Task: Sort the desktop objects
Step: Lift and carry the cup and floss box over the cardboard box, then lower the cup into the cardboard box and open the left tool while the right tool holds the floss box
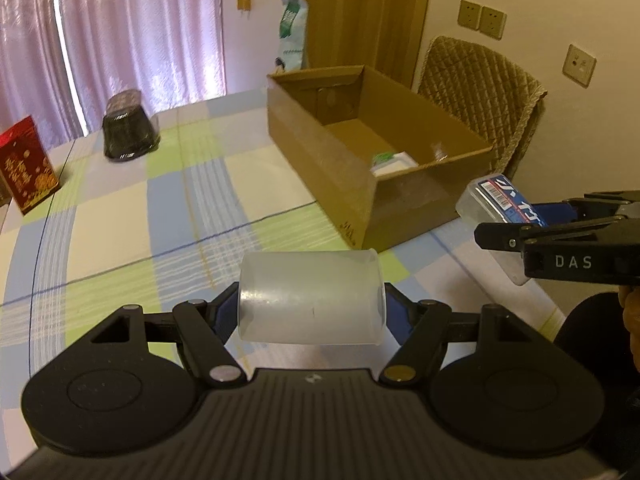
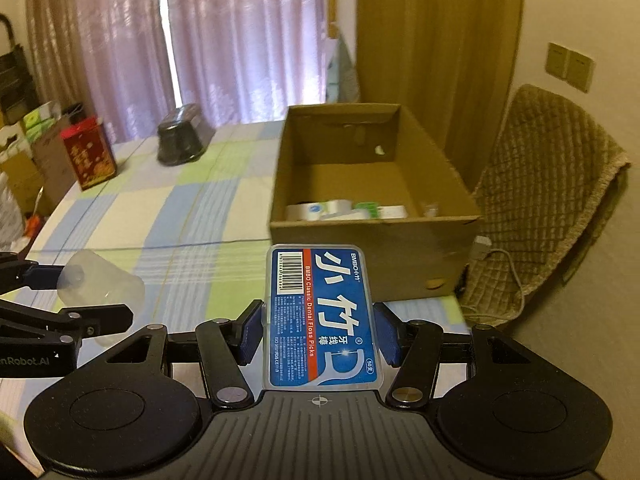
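The cardboard box (image 2: 372,184) lies straight ahead of the right tool (image 2: 320,332), which pinches the floss-pick case (image 2: 320,316) lengthwise and seems nearer; left tool (image 1: 310,308) pinches a clear cup (image 1: 310,296) crosswise.

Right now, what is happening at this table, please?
A person is sorting table items with two handheld grippers. The left gripper holds a translucent plastic cup sideways; the right gripper holds a blue dental floss picks box. Both hover above the checked tablecloth, in front of the open cardboard box, which already contains some small items.
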`<action>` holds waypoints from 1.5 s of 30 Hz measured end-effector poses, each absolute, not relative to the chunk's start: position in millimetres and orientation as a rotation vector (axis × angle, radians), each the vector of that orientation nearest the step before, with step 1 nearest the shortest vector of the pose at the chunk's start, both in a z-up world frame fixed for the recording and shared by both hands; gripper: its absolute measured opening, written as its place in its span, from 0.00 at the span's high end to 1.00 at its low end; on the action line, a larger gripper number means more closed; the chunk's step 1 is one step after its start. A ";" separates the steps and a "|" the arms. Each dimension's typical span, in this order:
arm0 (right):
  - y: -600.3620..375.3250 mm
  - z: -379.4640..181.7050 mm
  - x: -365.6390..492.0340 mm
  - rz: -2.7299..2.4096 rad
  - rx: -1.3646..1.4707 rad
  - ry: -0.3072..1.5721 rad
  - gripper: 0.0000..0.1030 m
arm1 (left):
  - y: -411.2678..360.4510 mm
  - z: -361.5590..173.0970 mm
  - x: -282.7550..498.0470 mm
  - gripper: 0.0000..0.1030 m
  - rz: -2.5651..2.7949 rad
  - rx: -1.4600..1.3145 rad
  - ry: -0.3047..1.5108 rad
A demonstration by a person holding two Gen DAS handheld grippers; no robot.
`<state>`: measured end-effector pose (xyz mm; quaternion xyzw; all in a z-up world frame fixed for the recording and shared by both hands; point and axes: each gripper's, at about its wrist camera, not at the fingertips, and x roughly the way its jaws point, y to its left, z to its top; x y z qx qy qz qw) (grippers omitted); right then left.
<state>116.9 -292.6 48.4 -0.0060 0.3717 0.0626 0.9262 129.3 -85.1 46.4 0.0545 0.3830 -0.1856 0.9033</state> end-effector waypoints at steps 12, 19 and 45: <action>-335.5 75.6 126.7 0.062 0.037 0.713 0.45 | -122.4 72.8 160.0 0.34 -0.438 0.105 0.736; -354.0 86.0 147.0 0.044 0.026 0.689 0.45 | -148.0 86.9 185.5 0.34 -0.477 0.117 0.697; -371.9 100.8 231.4 0.035 -0.027 0.632 0.45 | -200.3 88.3 262.1 0.34 -0.559 0.144 0.667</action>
